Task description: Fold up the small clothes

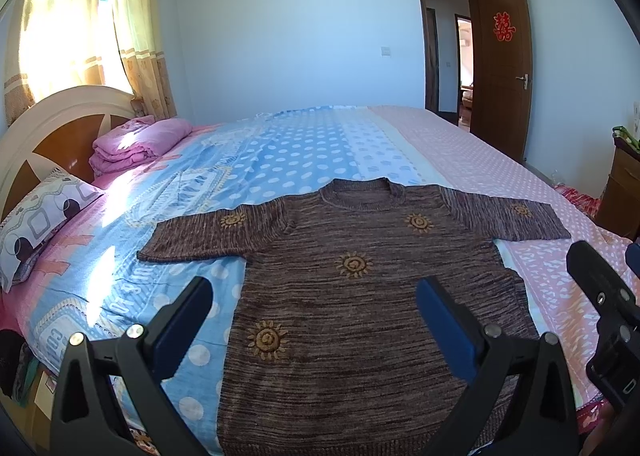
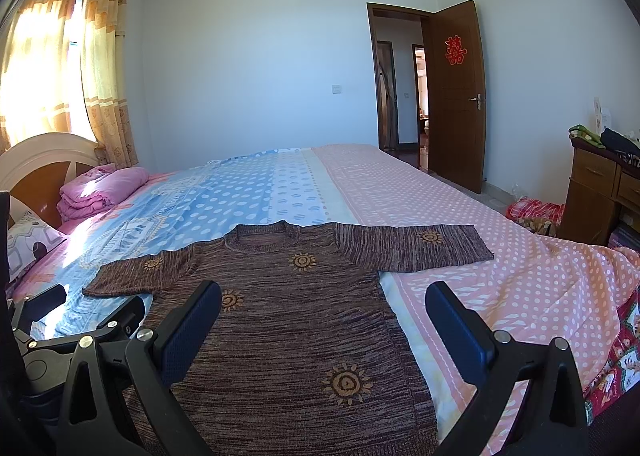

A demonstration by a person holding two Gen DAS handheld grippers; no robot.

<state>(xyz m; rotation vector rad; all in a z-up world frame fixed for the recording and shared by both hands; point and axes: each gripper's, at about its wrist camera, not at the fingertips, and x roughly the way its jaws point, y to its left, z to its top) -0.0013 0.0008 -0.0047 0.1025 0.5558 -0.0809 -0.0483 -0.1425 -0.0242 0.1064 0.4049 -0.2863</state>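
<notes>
Coarse matt knit sweater (image 1: 352, 320), glossy wooden door (image 1: 502, 68)

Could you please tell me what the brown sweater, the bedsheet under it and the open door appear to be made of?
Brown sweater: knitted yarn, probably wool or acrylic, matte; ribbed rows and a knit collar show.
Bedsheet: thin printed woven fabric, likely cotton or polyester; it wrinkles softly and has a slight sheen in the sun.
Door: dark brown wood or wood veneer, smooth semi-gloss, with a metal handle.

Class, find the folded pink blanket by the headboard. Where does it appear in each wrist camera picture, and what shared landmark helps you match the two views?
Left wrist view: the pink blanket lies at the left, mid-height, beside the headboard.
Right wrist view: the pink blanket lies at the far left, mid-height.
Shared landmark: the brown sweater spread flat on the bed.
</notes>
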